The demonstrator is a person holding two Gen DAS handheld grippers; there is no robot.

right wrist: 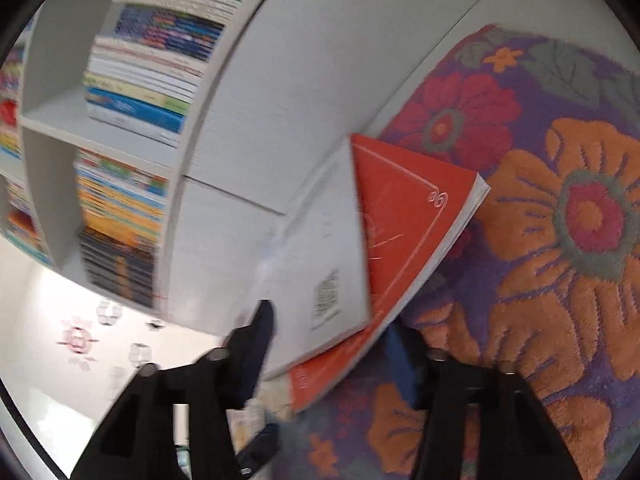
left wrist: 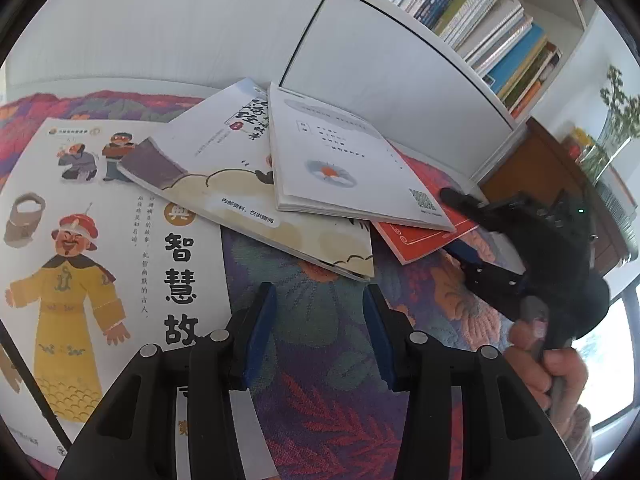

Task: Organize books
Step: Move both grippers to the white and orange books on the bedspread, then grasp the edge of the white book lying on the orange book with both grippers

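In the left wrist view, the left gripper hovers over a flowered rug, its fingers partly apart with nothing between them. Ahead, a white book lies on a beige book and a red book, beside a large picture book. The right gripper, held by a hand, reaches the red book's corner.

In the right wrist view, the right gripper's fingers straddle the corner of the stacked white and red books; contact is too blurred to tell. A bookshelf stands behind.
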